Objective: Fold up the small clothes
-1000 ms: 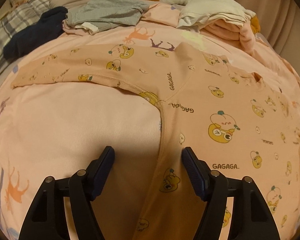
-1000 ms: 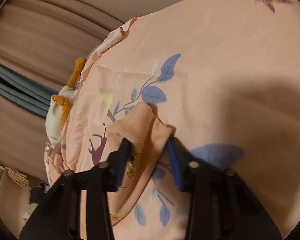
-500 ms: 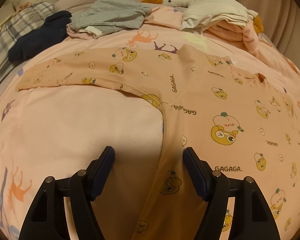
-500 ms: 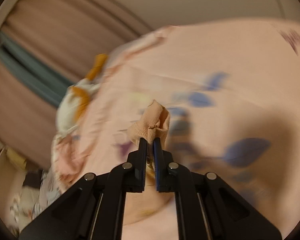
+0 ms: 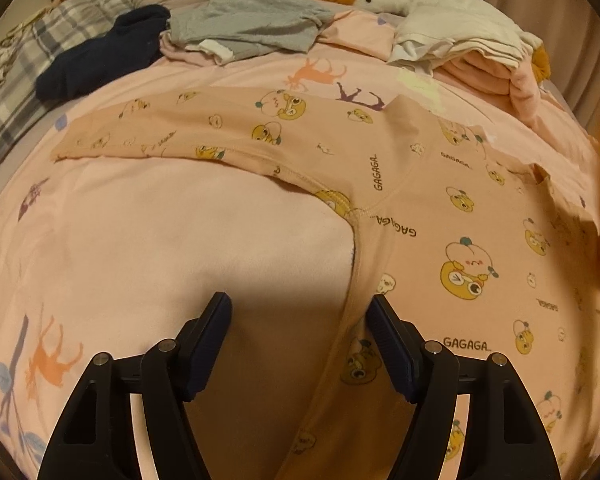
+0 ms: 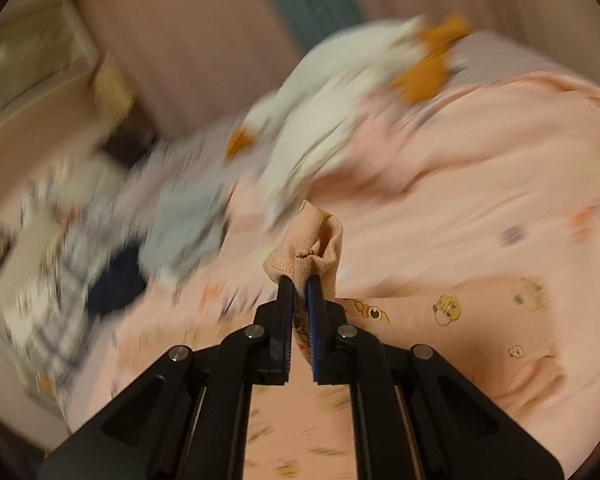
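The small top [image 5: 440, 208] was peach-coloured cotton printed with yellow cartoon faces and the word GAGAGA. It lay spread flat on the pink bedspread [image 5: 160, 240], one long sleeve stretched out to the left, its underarm seam showing. In the right wrist view the ribbed cuff of its other sleeve [image 6: 306, 248] stood bunched and lifted above the bedspread, pinched between two dark pads.
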Tool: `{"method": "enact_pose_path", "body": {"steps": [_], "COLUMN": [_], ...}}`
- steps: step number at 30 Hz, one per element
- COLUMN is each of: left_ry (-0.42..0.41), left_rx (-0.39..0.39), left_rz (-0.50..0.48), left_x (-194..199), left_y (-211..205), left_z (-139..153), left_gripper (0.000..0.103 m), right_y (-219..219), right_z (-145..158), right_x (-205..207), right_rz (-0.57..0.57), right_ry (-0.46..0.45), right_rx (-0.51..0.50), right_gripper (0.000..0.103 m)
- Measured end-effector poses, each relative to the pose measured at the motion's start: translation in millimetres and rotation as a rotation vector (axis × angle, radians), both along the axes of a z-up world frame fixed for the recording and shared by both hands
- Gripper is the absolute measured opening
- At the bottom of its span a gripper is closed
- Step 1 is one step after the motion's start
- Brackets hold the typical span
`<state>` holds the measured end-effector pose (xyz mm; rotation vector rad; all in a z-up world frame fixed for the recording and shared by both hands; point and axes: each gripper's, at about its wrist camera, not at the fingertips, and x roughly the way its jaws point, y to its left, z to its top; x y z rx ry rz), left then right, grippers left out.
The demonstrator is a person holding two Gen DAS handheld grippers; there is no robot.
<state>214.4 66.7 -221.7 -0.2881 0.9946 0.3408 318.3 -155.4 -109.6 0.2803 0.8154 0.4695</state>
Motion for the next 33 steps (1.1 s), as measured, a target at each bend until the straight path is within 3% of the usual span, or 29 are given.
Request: {"method": "enact_pose_path", "body": {"steps": [2,4,5,7,9,13,16,19,21,23,25,27,29,31,33], "left_ry": [0.001,-0.004,-0.007,-0.011,-0.020,-0.087,-0.149,-0.199,-0.240,-0.210,-0.167,-0.110,-0.023,-0.033,-0.058], "left_rx": [-0.033,-0.051,-0.056,-0.064,-0.109,-0.231,-0.274,-0.290,-0.361,-0.380,-0.348,-0.325,-0.319,-0.282,-0.243], "left_rz": [0.008,0.015,0.019,0.021,0.032,0.100,0.090,-0.012,-0.053,-0.070,-0.102,-0.130,-0.130,-0.110,-0.106], "left_x": [1.1,1.7,1.9,1.7,0.9,-6.0,-9.4,-5.9,0.4,20.3,42.9,58.6,71.7,73.1,76.0], "left_y": [4.7,8.8,11.1,13.7,19.4,39.3,49.2,42.3,34.6,22.2,6.3,-6.9,-17.8,-25.4,-30.1], "left_z": [0.2,-0.3,-0.4,1.6,3.7,12.2,21.8,32.2,34.1,32.7,30.1,21.4,6.1,2.9,6.4], "left_gripper": [0.073,0.073,0.073,0.073,0.073,0.073,0.072,0.073,0.073,0.072,0.072,0.072,0.073,0.072,0.072], "right_y": [55.1,80.0,79.3,71.5,52.2,-24.8,-73.3,-122.6,-148.5,-169.7,-183.6,-192.9,-199.6,-199.6,-188.2], "right_z": [-27.0,-44.0,-47.8,-41.0,-24.9,1.9,1.1,-12.1,-32.7,-61.5,-88.1,-106.8,-109.5,-111.2,-107.2], "right_x": [-9.5,-11.6,-12.4,-14.8,-13.6,-22.5,-28.3,-31.4,-31.5,-31.0,-26.8,-17.2,-12.5,-14.6,-25.3], "right_rz": [0.151,0.236,0.232,0.215,0.180,0.062,-0.018,-0.045,-0.066,-0.091,-0.090,-0.100,-0.137,-0.089,0.044], "right_ry": [0.095,0.188,0.199,0.188,0.155,0.070,0.021,-0.001,-0.001,0.006,0.073,0.156,0.148,0.173,0.158], "right_rx": [-0.046,-0.053,-0.059,-0.080,-0.109,-0.162,-0.197,-0.106,-0.053,0.002,0.031,-0.023,-0.030,0.016,-0.002], "right_gripper": [0.018,0.049,0.054,0.057,0.066,0.083,0.084,0.085,0.085,0.084,0.084,0.084,0.084,0.083,0.083]}}
